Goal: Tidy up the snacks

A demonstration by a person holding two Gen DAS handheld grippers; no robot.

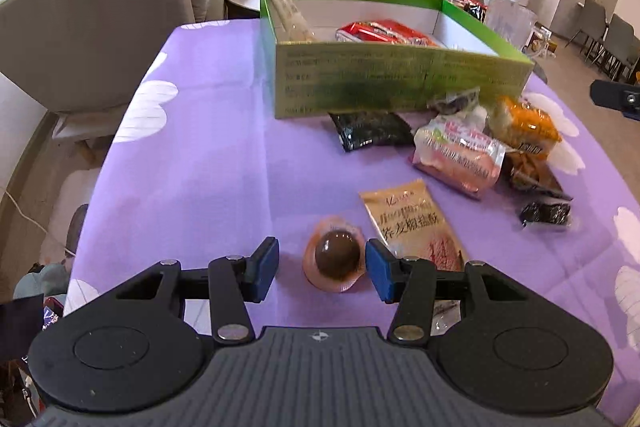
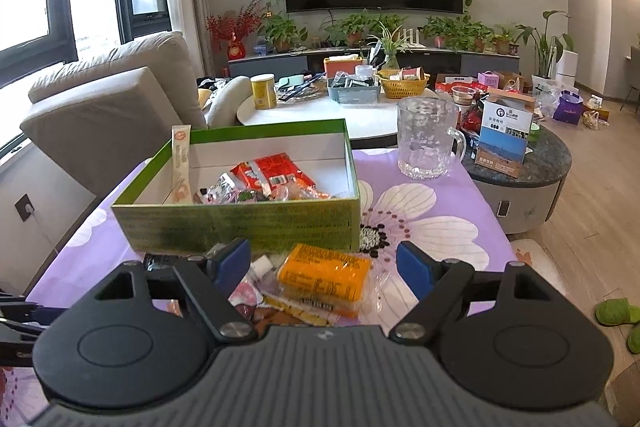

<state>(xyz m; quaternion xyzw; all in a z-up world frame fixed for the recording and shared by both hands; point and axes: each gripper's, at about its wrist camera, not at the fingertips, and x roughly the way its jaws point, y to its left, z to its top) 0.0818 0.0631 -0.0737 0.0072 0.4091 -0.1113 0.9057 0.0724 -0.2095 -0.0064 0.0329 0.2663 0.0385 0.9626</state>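
Note:
A brown egg in a clear pinkish wrapper (image 1: 335,254) lies on the purple cloth between the blue pads of my left gripper (image 1: 322,265); the right pad is close to it, the left pad stands apart, so the gripper is open. Beyond it lie a tan packet (image 1: 412,223), a pink packet (image 1: 460,155), an orange packet (image 1: 526,127) and a dark packet (image 1: 372,129). The green box (image 1: 384,75) holds red packets (image 1: 384,31). In the right wrist view my right gripper (image 2: 324,267) hangs open over the orange packet (image 2: 324,277), before the green box (image 2: 240,223).
A glass jug (image 2: 426,137) stands on the cloth right of the box. A beige sofa (image 2: 116,107) is on the left. Behind are a cluttered white table (image 2: 320,113) and a dark round table (image 2: 536,163). The cloth left of the box (image 1: 208,131) is bare.

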